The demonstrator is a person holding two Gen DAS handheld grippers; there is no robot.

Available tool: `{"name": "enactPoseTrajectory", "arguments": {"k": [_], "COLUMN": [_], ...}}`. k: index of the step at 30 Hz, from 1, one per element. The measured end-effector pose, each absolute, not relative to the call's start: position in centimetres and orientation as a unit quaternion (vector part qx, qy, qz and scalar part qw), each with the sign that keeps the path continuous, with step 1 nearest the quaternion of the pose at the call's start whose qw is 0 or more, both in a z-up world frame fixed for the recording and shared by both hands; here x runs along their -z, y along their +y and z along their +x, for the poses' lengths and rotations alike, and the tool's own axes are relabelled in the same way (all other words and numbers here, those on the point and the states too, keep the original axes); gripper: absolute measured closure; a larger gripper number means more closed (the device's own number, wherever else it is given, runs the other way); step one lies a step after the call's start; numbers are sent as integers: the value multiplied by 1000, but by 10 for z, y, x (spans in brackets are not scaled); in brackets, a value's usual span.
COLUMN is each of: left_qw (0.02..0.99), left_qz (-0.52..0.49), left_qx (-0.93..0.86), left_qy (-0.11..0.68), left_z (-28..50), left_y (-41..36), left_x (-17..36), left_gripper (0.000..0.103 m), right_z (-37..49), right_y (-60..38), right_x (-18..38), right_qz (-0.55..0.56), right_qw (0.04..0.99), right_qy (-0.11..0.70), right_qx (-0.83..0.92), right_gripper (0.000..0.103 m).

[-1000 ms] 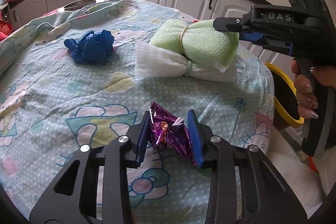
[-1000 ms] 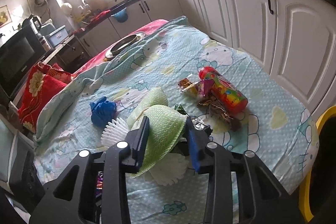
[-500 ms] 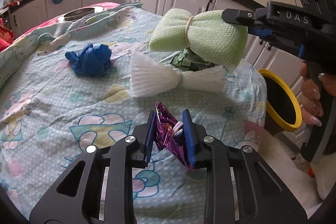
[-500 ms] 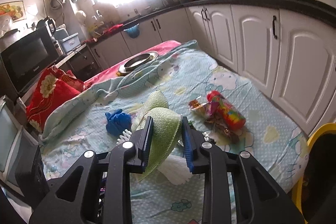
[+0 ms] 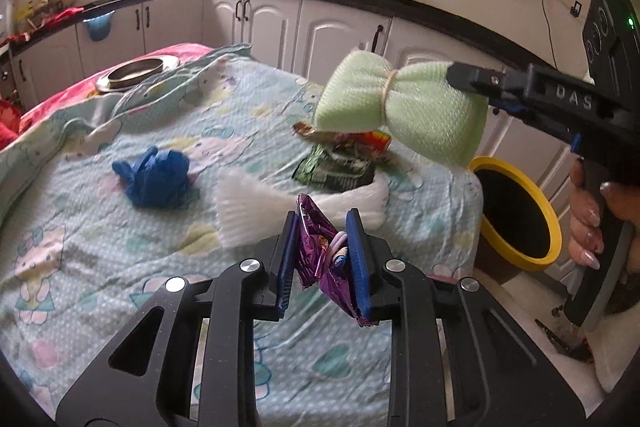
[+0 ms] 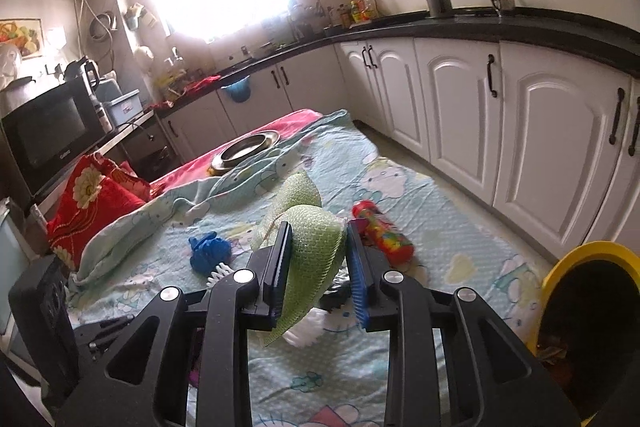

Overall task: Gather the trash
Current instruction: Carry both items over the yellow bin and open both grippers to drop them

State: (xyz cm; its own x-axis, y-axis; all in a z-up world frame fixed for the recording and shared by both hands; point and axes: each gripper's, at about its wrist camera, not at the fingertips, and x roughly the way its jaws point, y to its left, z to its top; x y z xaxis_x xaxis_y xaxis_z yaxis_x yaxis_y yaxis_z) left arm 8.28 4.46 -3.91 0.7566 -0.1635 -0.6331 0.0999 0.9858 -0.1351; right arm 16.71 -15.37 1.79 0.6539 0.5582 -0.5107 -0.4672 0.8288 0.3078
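**Both grippers loaded, bin to the right**

With trash pinched in each gripper, the step in hand is, I judge, the carry to the bin [image 5: 516, 211], and it goes best if both grips stay firm until each load hangs squarely over the yellow rim, the right one releasing first since it is nearer.

The left gripper [image 5: 322, 247] is closed almost fully on a purple wrapper [image 5: 320, 259], crumpled foil squeezed between the blue pads, lifted clear of the sheet [image 5: 120, 247]. The right gripper [image 6: 316, 259] is narrowed on a green net [image 6: 316, 251], a soft mesh bundle tied at the middle; it holds one end while the other flares free, clear of the sheet.

Beyond the left gripper a white net [image 5: 248, 215] lies on the sheet, a blue glove [image 5: 154, 177] to its left, and a heap of wrappers [image 5: 340, 163] behind. A red tube [image 6: 384, 235] lies near the sheet's right edge. The bin stands on the floor just past that edge.
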Motion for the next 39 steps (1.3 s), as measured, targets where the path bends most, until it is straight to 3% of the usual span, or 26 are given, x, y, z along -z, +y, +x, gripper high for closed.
{"name": "enactPoseTrajectory", "arguments": {"k": [39], "left_qw": [943], "left_qz": [-15], "left_qx": [169], "left_qy": [286], "left_z": [146], "left_y": [-74], "left_x": [-6], "left_gripper": [85], "right_z": [139], "right_y": [-304], "right_x": [-43], "right_qz": [112], "right_qw": [946], "right_qy": [261], "right_qx": [-154], "right_gripper": [77]}}
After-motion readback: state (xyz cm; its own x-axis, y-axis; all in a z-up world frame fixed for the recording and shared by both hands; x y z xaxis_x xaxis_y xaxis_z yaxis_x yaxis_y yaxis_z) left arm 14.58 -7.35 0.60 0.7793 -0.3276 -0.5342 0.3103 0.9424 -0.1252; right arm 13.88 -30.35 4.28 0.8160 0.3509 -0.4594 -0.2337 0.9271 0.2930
